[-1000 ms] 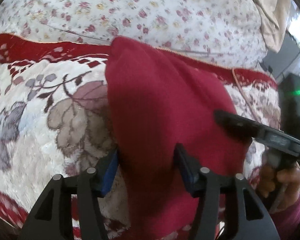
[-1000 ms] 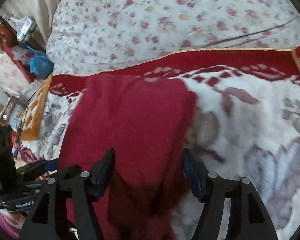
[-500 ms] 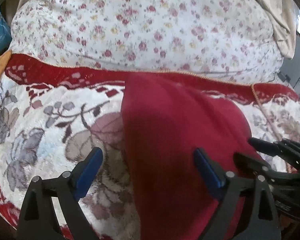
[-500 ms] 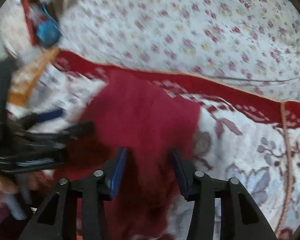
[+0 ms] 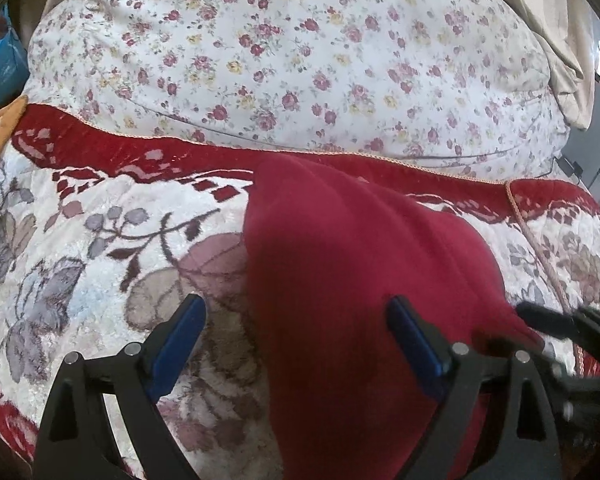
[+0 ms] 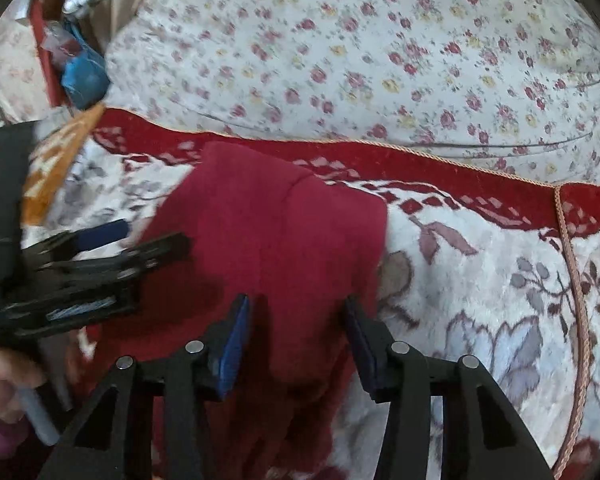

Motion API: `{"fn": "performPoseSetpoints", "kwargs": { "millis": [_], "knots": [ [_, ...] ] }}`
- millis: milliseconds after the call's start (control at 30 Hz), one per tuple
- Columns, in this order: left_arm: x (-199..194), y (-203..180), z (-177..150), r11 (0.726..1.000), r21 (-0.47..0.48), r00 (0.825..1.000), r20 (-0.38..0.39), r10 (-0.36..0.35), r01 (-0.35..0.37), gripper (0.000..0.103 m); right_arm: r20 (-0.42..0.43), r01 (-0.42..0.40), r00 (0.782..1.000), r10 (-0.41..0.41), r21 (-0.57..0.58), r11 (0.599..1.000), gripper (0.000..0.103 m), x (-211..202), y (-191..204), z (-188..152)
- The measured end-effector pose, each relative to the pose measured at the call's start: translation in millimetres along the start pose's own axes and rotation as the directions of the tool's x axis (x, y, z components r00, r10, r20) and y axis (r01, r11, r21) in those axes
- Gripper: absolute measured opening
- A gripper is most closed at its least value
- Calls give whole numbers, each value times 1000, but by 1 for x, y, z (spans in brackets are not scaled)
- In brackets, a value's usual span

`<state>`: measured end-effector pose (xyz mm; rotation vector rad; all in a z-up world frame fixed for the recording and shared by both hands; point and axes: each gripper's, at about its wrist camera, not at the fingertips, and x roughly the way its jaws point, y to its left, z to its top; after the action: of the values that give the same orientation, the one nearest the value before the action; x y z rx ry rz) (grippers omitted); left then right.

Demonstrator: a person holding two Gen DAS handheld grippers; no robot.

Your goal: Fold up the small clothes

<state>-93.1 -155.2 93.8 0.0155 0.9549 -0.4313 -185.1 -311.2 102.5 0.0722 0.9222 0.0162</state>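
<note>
Lying across the blanket (image 5: 100, 248), the red garment (image 5: 360, 280) runs out ahead of both grippers. The left gripper (image 5: 296, 344) gapes wide, holding nothing, one finger over the cloth's left edge. The right gripper (image 6: 296, 340), jaws just reopening, straddles loose cloth unpinched. A careless closing could bunch the fold; there's clear blanket either side.

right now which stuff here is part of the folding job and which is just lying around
Part of the job:
- red garment, lying folded on the blanket
- left gripper, open
- right gripper, jaws just opened a little, garment between them

Lying about:
- patterned blanket
- flowered bedding
- blue bag
- orange cloth
</note>
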Motion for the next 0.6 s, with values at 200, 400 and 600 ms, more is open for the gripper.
{"fn": "performPoseSetpoints", "kwargs": {
  "millis": [200,400,600],
  "knots": [
    [-16,-2,-4,999,15,999,43,33,-34,91,-46,51,998,-49,33,998,58,16,-1,-18],
    [-37,-4,-6,997,51,993,97,61,-66,91,27,38,999,-41,119,992,77,-16,-3,-12],
    [-54,-3,-8,993,70,986,144,81,-92,93,72,67,994,-79,161,985,88,-29,4,-5]
  ]
}}
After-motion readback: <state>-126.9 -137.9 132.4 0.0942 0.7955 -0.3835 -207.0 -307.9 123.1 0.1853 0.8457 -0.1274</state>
